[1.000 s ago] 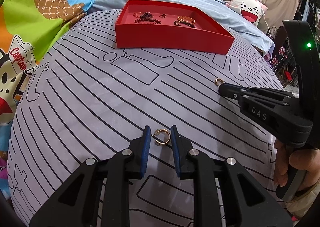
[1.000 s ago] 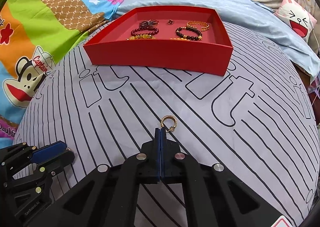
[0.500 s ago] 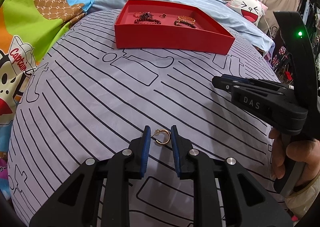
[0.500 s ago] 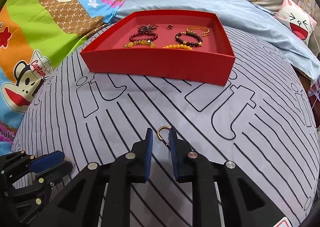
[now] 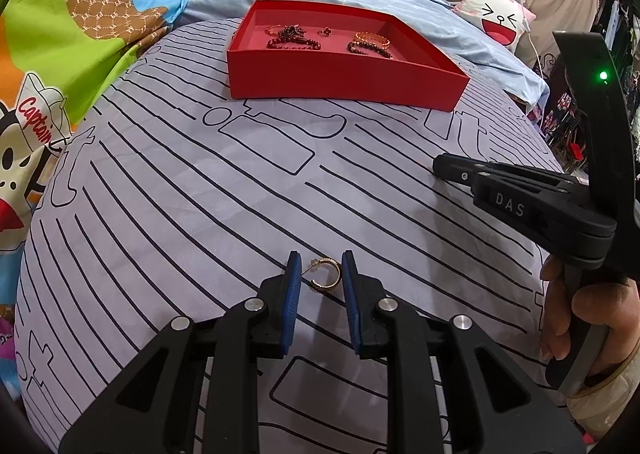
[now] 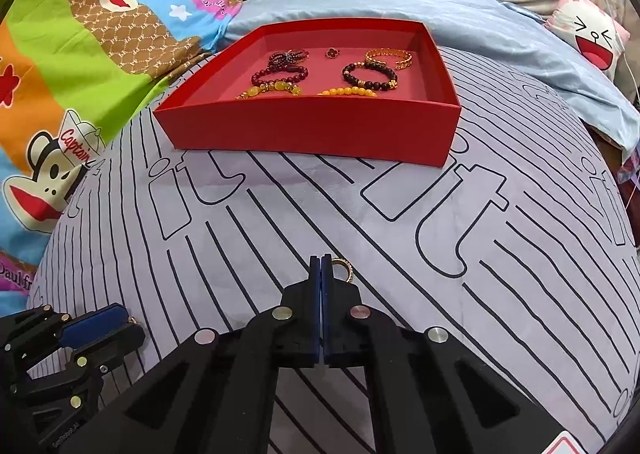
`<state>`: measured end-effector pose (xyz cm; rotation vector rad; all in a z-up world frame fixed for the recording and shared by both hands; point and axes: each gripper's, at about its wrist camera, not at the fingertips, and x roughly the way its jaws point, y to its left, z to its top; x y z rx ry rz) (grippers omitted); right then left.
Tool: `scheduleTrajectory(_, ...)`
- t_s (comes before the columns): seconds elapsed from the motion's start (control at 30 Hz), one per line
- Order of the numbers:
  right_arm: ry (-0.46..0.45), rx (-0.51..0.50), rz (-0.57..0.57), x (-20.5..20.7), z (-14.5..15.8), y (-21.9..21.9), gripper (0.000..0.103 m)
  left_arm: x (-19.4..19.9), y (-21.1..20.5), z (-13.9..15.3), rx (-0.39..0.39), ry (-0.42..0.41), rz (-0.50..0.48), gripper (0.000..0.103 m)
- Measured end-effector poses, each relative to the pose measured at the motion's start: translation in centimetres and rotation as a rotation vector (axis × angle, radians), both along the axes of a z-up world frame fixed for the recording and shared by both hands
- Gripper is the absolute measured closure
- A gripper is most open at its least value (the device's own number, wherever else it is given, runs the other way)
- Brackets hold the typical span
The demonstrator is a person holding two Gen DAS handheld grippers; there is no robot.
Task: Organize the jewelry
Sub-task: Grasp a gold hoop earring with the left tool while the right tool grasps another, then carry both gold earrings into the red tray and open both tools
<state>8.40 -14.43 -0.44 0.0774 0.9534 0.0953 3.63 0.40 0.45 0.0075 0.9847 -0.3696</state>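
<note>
A gold hoop earring lies on the striped sheet between the blue pads of my left gripper. It spans the narrow gap and touches both pads. My right gripper is shut, its pads pressed together with nothing seen between them. A second gold hoop lies just right of its tip, partly behind the right finger. The red tray sits farther back and holds several bead bracelets. In the left wrist view the right gripper reaches in from the right, with the tray beyond.
The grey striped sheet covers a rounded bed surface that drops away at the edges. A cartoon quilt lies to the left and a blue sheet and white pillow behind the tray. A person's hand holds the right gripper's handle.
The right gripper opened around the second hoop, then shut again; the hoop now sits beside its right fingertip. The left gripper and its hoop have not moved.
</note>
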Motion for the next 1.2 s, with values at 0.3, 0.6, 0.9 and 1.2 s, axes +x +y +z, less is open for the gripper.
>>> scheduleTrajectory(0.3, -0.027, -0.009, -0.034, -0.7, 0.5, -1.0, 0.076, 0.1, 0.1, 0.0, -0.004, 0.004, 0.000, 0.083)
scheduleTrajectory(0.6, -0.009, -0.026, -0.003, -0.1, -0.4, 0.1, 0.077, 0.0, -0.1, -0.1, -0.001, 0.007, -0.003, 0.083)
scheduleTrajectory(0.9, -0.023, -0.006, -0.008, -0.1, 0.8, -0.4, 0.087, 0.2, -0.3, 0.5, -0.015, 0.004, -0.017, 0.083)
scheduleTrajectory(1.2, -0.116, 0.031, 0.000, 3.5, 6.9, -1.8, 0.087, 4.9, -2.0, 6.2, -0.081, -0.080, -0.048, 0.083)
